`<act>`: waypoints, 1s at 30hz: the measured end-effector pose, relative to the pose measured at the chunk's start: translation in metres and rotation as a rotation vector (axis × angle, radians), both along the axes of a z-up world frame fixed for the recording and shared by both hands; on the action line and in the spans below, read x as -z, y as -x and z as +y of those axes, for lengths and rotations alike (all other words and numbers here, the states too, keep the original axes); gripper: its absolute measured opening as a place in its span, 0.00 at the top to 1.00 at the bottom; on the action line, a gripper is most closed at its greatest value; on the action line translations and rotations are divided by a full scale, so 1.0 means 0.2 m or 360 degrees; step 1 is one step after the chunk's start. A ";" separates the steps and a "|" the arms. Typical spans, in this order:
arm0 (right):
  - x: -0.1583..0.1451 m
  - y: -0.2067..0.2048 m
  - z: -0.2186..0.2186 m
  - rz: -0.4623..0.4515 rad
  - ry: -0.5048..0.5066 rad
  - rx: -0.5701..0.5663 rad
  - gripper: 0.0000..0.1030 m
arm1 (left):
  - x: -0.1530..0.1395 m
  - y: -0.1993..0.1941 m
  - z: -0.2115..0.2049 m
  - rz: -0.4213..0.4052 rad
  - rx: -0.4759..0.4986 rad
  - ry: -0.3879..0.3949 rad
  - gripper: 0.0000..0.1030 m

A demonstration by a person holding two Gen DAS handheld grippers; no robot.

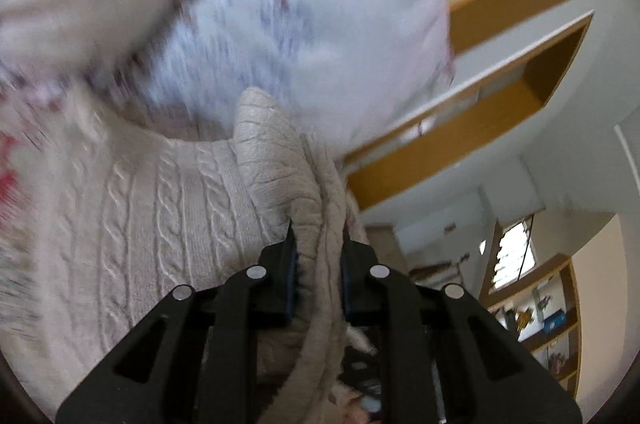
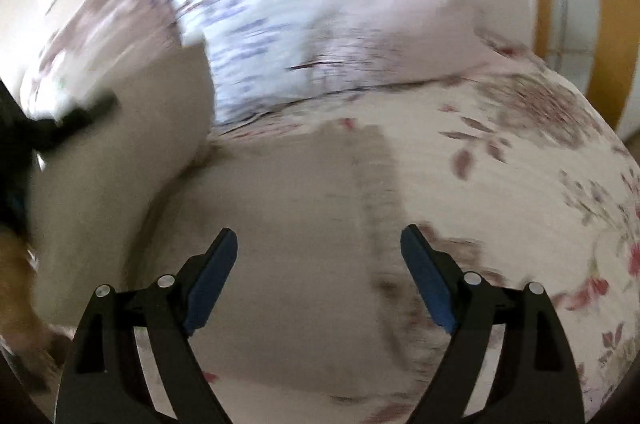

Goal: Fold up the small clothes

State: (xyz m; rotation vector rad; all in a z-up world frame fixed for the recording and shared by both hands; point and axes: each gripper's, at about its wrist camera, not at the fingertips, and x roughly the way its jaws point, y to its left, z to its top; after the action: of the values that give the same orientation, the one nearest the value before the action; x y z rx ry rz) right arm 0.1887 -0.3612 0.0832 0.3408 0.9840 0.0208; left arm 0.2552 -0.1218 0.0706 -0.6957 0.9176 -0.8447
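Note:
A beige cable-knit garment [image 1: 168,200] fills the lower left of the left wrist view. My left gripper [image 1: 318,236] is shut on a bunched ribbed edge of it, which stands up between the fingers. In the right wrist view the same beige garment [image 2: 280,244] lies blurred on the floral bedspread [image 2: 520,164], partly lifted at the left. My right gripper [image 2: 318,244] is open and empty just above the garment's flat part. The other gripper shows as a dark shape at the left edge [image 2: 24,144].
A blurred white and lilac pillow [image 1: 304,24] lies behind the garment; it also shows in the right wrist view [image 2: 320,4]. Wooden wall shelves [image 1: 480,128] and a bookcase [image 1: 540,304] stand to the right. A wooden bed frame edge [image 2: 600,4] is at the far right.

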 end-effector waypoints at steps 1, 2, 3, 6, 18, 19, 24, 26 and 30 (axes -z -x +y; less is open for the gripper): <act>0.00 0.01 -0.04 0.0010 -0.0016 0.0032 0.17 | 0.06 -0.01 -0.08 0.0044 0.0045 -0.0038 0.79; 0.00 0.01 -0.07 0.0018 -0.0030 0.0054 0.17 | 0.10 -0.02 -0.13 0.0083 0.0070 -0.0051 0.78; 0.00 0.02 -0.09 0.0021 -0.0040 0.0069 0.17 | 0.15 -0.02 -0.19 0.0140 0.0147 -0.0023 0.76; -0.02 0.04 -0.18 0.0024 -0.0098 0.0113 0.17 | 0.13 0.02 -0.23 0.0139 0.0311 0.0041 0.44; -0.01 -0.09 -0.23 0.0116 -0.0867 -0.0013 0.30 | 0.00 0.13 0.36 -0.0251 -0.0243 -0.0506 0.13; 0.00 -0.11 -0.20 0.0148 -0.0903 -0.0052 0.31 | 0.04 0.12 0.39 -0.0219 -0.0248 -0.0496 0.13; 0.04 -0.16 -0.08 0.0320 -0.0769 -0.0130 0.32 | 0.18 0.07 0.41 -0.0084 -0.0172 -0.0414 0.13; 0.06 -0.17 -0.07 0.0374 -0.0757 -0.0140 0.40 | 0.21 0.05 0.39 -0.0058 -0.0133 -0.0441 0.13; 0.12 -0.22 -0.04 0.0438 -0.0816 -0.0170 0.47 | 0.28 0.06 0.37 0.0046 -0.0058 -0.0419 0.14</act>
State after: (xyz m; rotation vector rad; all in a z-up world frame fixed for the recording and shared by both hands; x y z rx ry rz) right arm 0.2320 -0.3692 0.0596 0.7758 1.2655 0.3354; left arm 0.2437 -0.0486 0.0142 -0.4951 1.0177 -0.6676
